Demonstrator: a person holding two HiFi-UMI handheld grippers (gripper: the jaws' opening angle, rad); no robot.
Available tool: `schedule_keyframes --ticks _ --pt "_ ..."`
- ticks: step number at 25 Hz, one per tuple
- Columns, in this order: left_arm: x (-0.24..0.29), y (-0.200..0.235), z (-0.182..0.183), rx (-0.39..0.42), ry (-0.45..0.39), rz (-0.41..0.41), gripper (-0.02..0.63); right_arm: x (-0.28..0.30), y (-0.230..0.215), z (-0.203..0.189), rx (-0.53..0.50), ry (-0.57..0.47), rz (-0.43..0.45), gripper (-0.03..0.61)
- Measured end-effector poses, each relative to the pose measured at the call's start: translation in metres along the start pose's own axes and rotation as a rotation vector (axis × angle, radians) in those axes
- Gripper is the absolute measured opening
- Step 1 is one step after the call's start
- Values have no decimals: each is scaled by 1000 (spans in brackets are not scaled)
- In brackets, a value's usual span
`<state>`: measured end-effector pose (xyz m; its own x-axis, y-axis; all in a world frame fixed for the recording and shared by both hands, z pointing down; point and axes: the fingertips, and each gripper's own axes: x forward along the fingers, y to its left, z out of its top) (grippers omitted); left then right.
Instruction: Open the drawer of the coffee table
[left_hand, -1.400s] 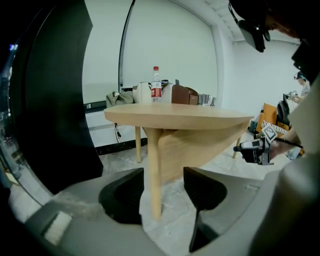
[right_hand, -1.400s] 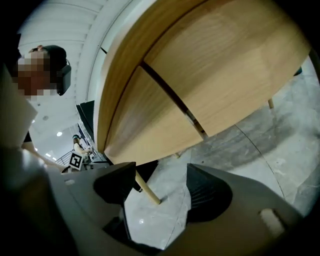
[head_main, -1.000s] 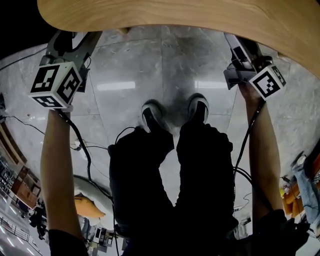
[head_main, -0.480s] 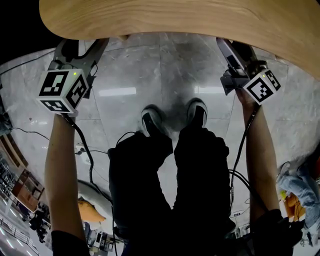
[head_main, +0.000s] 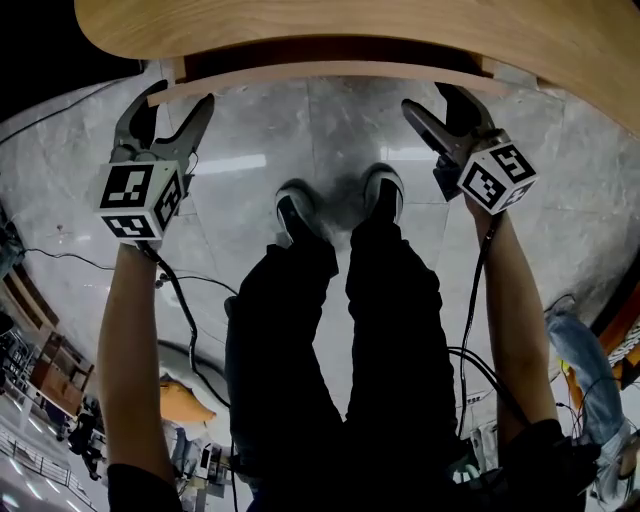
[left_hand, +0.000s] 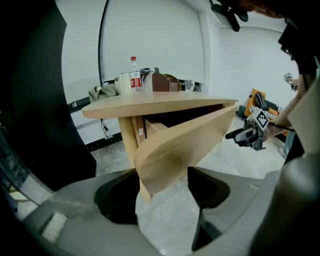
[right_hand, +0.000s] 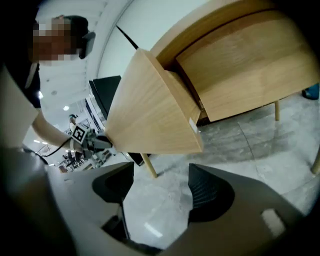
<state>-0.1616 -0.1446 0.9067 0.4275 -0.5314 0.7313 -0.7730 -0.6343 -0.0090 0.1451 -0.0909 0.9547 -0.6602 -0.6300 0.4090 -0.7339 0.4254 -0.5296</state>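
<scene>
1. Drawer: partly out beneath coffee table top
2. Left gripper, right gripper: jaws apart, holding nothing (each near a drawer-front end)
3. Risk: uneven pull may skew and jam drawer

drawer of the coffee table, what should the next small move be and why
Likely move: bring the left gripper and right gripper forward onto the drawer front and pull it further out. It seems only partly out from under the tabletop, and both grippers hang just short of it, jaws apart, holding nothing.
</scene>
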Motion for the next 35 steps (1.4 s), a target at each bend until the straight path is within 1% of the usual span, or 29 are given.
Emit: schedule_keyframes --ticks 2,5,7,9,11,13,15,18,21,29,35 --pt "-1 -1 2 -22 34 8 310 -18 -3 0 -44 69 -65 348" --pt "-5 1 4 -56 70 16 308 -44 3 23 -160 136 -143 348" --pt "-11 3 1 -63 100 17 308 -50 11 41 -235 172 -182 344" --pt "-16 5 -2 -75 127 17 308 -47 14 56 -272 198 -203 324" --pt "-14 2 -5 -86 147 13 308 -39 12 59 -278 220 -199 318" --pt "-9 -6 -11 -91 164 0 304 -34 10 53 -289 244 -195 293" --pt "-5 -12 -14 -101 175 -16 301 -33 9 50 -292 257 -215 290" --pt "-6 -5 -7 -118 184 -20 301 -31 13 60 -253 236 -258 275" --pt "-10 -7 -4 -130 202 -23 301 -36 16 64 -238 249 -276 276" --pt "-31 -26 -23 -160 252 -47 301 -55 32 42 -224 320 -281 272" --pt "-53 -44 -48 -171 276 -48 301 -73 53 16 -213 357 -294 273"
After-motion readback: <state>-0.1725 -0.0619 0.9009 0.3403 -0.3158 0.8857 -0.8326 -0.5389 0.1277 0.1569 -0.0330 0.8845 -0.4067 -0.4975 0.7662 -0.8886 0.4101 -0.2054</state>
